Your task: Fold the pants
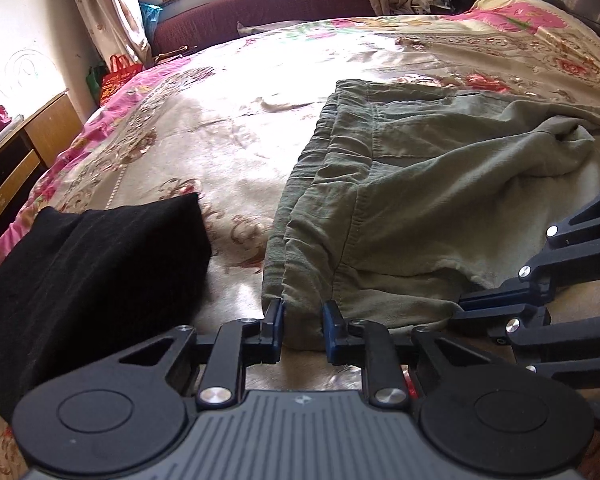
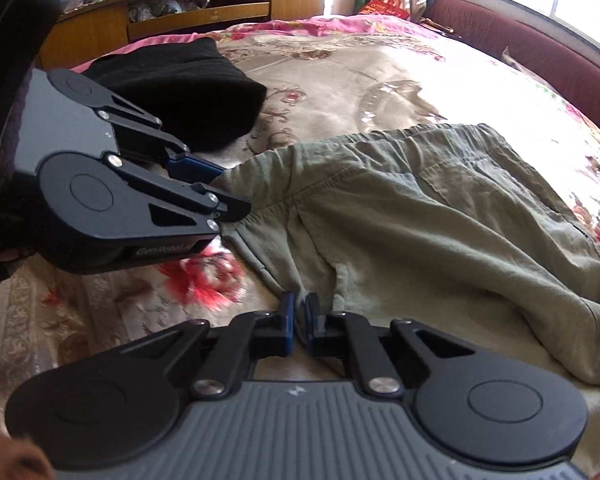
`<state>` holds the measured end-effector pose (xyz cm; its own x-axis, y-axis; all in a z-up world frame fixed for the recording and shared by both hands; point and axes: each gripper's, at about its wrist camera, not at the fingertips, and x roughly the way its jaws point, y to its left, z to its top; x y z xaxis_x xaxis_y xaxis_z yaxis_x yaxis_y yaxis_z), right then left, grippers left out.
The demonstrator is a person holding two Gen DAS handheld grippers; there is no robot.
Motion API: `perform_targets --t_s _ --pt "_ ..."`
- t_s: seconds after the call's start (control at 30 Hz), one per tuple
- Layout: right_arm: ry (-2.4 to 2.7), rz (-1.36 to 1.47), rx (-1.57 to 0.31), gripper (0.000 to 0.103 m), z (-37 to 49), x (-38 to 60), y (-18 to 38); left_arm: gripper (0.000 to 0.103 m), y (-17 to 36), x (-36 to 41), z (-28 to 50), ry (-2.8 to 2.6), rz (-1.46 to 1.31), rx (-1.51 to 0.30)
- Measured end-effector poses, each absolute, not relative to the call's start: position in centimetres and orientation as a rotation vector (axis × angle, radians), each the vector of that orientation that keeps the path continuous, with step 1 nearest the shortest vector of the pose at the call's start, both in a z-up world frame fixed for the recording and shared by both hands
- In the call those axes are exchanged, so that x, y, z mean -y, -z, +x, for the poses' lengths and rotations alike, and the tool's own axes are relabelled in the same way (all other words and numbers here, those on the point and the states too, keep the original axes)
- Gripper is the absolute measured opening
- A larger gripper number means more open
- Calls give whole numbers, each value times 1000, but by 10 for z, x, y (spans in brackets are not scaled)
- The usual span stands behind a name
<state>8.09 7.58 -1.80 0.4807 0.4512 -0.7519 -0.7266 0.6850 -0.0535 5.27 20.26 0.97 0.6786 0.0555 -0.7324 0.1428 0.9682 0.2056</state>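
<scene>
Olive-green pants (image 1: 412,200) lie rumpled on the flowered bedspread (image 1: 204,136), waistband toward the left. My left gripper (image 1: 302,320) sits at the near waistband corner with its jaws a little apart and cloth between them. In the right wrist view the pants (image 2: 440,216) spread to the right. My right gripper (image 2: 299,322) is nearly closed on the pants' near edge, with a thin fold of cloth between the pads. The left gripper (image 2: 236,196) also shows there, at the waistband corner.
A folded black garment (image 1: 92,272) lies left of the pants on the bed; it also shows in the right wrist view (image 2: 188,92). A maroon sofa (image 1: 260,12) stands beyond the bed under a window. A wooden cabinet (image 2: 172,12) stands at the bedside.
</scene>
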Motion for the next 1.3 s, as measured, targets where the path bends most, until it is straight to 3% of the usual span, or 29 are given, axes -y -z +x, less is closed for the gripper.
perform_targets --t_s 0.3,0.37,0.43,0.67,0.77,1.03,1.13,1.23,1.3 --pt "-752 -176 -790 23 69 -45 -7 39 -25 -209 31 -12 284 -831" --pt "-689 -133 -772 32 63 -12 -14 39 -32 -194 27 0 318 -812" --pt "-573 -73 -769 39 60 33 -19 39 -40 -168 24 51 358 -783" --pt "45 -8 -750 41 65 213 -8 39 -44 -42 30 360 377 -783" --pt "311 -29 -716 47 75 284 -1 39 -40 19 34 482 391 -790" --pt "493 29 -765 62 113 360 29 39 -39 121 29 668 419 -794" --pt "519 96 -745 60 102 374 29 39 -36 126 26 681 433 -810" --pt "498 233 -767 18 90 396 29 39 -31 123 25 676 431 -829" --pt "451 366 -765 7 85 411 25 39 -30 120 25 667 432 -828"
